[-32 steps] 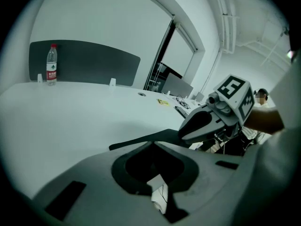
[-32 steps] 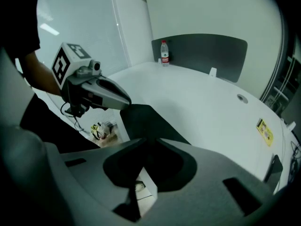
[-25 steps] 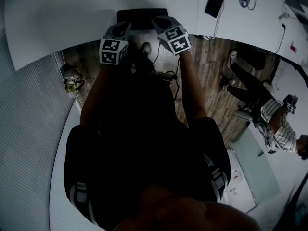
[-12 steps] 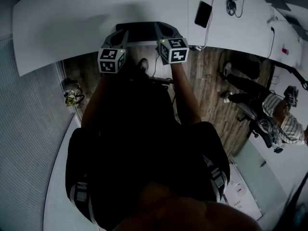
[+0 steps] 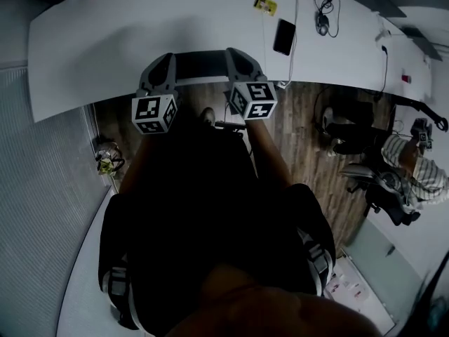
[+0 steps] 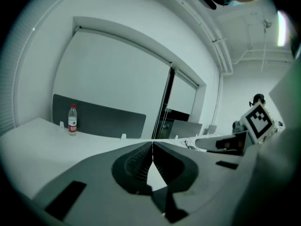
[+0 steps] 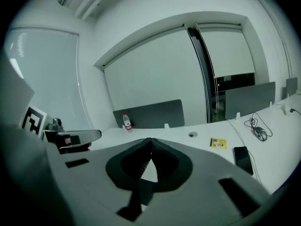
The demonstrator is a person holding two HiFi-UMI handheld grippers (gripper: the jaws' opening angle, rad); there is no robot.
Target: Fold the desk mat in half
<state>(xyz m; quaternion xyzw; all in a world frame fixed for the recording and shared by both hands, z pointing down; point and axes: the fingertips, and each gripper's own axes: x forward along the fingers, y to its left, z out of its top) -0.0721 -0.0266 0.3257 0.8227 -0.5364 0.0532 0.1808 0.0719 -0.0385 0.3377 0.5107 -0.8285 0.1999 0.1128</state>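
Grey desk mat (image 5: 201, 67) hangs between left gripper (image 5: 165, 57) and right gripper (image 5: 236, 53), fingers apparently pinched on its edge.

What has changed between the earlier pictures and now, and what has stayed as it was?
The left gripper and the right gripper have both risen from the desk, jaws shut, apparently gripping the edge of the desk mat. The mat, which earlier lay flat beyond their tips, now shows as a dark strip spanning between them. The phone lies on the desk as before.
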